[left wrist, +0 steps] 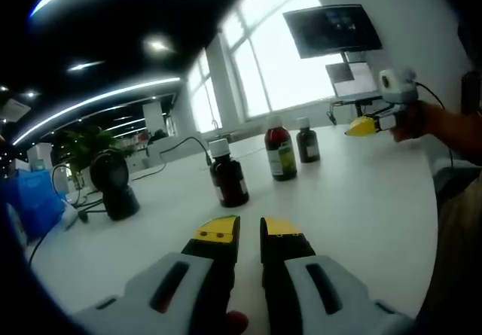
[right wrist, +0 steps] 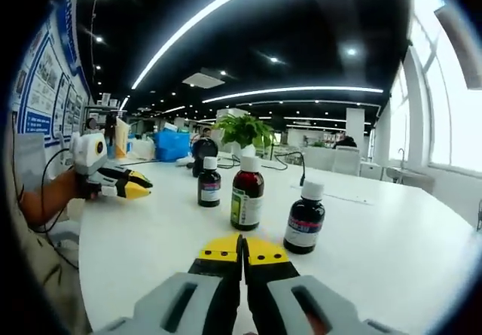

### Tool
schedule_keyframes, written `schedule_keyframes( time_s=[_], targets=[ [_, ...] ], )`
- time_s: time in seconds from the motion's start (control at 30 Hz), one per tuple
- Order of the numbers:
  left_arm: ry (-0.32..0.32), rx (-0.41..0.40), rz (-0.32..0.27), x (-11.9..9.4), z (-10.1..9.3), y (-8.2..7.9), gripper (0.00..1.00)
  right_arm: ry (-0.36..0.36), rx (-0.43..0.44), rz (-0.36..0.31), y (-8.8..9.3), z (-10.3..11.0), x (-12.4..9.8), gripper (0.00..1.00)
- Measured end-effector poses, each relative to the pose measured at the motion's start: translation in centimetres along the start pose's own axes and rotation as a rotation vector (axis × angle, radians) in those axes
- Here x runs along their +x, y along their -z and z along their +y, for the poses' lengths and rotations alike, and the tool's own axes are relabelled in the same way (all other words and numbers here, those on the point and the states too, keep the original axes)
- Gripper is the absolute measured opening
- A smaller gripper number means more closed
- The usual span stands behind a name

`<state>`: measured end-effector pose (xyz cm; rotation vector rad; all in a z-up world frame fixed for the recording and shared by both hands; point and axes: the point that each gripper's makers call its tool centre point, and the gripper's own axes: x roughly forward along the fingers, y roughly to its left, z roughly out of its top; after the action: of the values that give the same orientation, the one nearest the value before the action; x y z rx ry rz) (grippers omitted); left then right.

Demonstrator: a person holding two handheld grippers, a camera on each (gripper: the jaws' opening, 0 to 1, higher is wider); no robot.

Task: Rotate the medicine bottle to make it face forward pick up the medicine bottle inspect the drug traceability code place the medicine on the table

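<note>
Three brown medicine bottles with white caps stand upright on a round white counter (right wrist: 151, 237) in an open office. In the right gripper view, the right claw (right wrist: 242, 251) rises from the bottom edge with its yellow-tipped jaws pressed together, holding nothing. Just beyond it stand the three bottles, apart from one another: the nearest bottle (right wrist: 303, 219) to the right, the tall middle bottle (right wrist: 247, 193) with a yellow-green label in the centre, and the far bottle (right wrist: 209, 183) to the left. The left claw (right wrist: 135, 188) hangs over the counter edge at the far left, held in a person's hand; I cannot tell whether its jaws meet. In the left gripper view, the left claw (left wrist: 249, 231) shows a narrow gap between its yellow tips, empty. Behind the bottles stand a leafy green plant (right wrist: 242, 130) and a dark rounded object (left wrist: 113, 184).
</note>
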<state>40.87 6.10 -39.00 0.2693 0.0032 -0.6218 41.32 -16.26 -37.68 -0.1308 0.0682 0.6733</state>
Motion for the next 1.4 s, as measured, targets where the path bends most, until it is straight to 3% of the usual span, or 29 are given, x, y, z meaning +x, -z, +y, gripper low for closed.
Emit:
schedule_keyframes(
  time_s=[0.37, 0.5, 0.97, 1.3, 1.4],
  targets=[
    [-0.008, -0.006, 0.0, 0.0, 0.1, 0.0, 0.05, 0.024, 0.031, -0.028, 0.5, -0.1, -0.6, 0.0],
    [-0.009, -0.007, 0.0, 0.0, 0.2, 0.0, 0.05, 0.027, 0.033, -0.01, 1.1, -0.1, -0.6, 0.0],
    [-0.025, -0.003, 0.025, 0.3, 0.8, 0.6, 0.05, 0.024, 0.119, -0.047, 0.6, -0.4, -1.2, 0.0],
    [-0.018, 0.004, 0.076, 0.5, 0.4, 1.4, 0.05, 0.059, 0.141, -0.008, 1.4, -1.2, -1.1, 0.0],
    [-0.003, -0.013, 0.073, 0.5, 0.2, 1.3, 0.04, 0.049, 0.111, 0.002, 1.5, -0.7, -0.8, 0.0]
  ],
)
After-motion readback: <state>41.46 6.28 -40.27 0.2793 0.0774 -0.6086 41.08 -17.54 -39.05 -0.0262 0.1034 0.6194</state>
